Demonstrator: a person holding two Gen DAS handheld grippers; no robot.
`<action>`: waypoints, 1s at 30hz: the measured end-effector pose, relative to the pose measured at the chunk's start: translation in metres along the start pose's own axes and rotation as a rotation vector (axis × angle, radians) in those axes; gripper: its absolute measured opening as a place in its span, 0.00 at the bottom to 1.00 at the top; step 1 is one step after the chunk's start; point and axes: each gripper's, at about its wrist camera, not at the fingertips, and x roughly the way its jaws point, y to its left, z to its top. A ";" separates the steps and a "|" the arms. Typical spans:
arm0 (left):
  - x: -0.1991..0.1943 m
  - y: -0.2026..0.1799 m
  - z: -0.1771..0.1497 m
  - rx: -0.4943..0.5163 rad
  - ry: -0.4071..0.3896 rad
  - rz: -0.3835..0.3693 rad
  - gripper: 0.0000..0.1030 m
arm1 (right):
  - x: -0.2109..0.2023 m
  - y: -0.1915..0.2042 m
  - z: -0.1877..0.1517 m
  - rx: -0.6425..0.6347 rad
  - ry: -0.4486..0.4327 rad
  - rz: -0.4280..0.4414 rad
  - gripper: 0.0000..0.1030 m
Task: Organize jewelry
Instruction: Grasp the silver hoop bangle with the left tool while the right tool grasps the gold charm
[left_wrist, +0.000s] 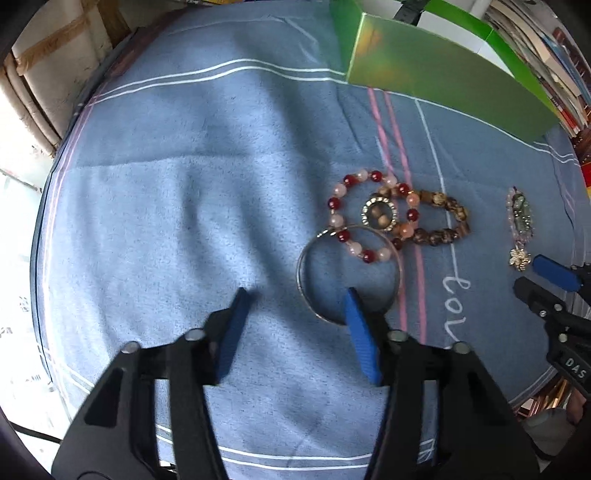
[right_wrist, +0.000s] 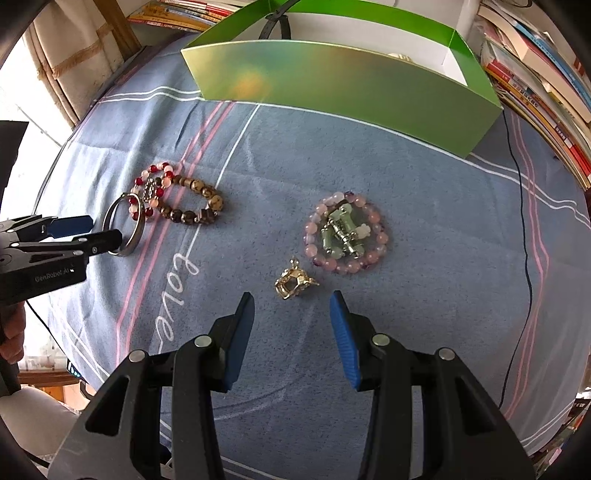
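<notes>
Frames: we see black plastic on the left gripper (left_wrist: 295, 306) and right gripper (right_wrist: 291, 308), silver round screws at the joints.
Fingers (right_wrist: 341, 332): ribbed blue pads.
Markings: white "GenRobot.AI" lettering.

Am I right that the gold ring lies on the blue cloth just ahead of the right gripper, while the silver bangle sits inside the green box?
Not quite: the silver bangle lies on the blue cloth, by the left gripper, as the right wrist view shows. The gold ring does lie ahead of the right gripper.

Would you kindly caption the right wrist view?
Open right gripper above gold charm, beside pink bead bracelet.
</notes>
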 end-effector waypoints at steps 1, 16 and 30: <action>-0.001 -0.001 0.000 -0.002 -0.003 -0.005 0.40 | 0.000 0.000 0.000 0.003 0.001 0.000 0.43; -0.015 0.018 -0.006 0.023 -0.042 -0.076 0.03 | 0.013 0.008 0.007 -0.027 -0.015 -0.068 0.37; -0.047 0.033 -0.003 0.001 -0.114 -0.116 0.04 | -0.009 0.004 0.008 -0.005 -0.076 -0.057 0.25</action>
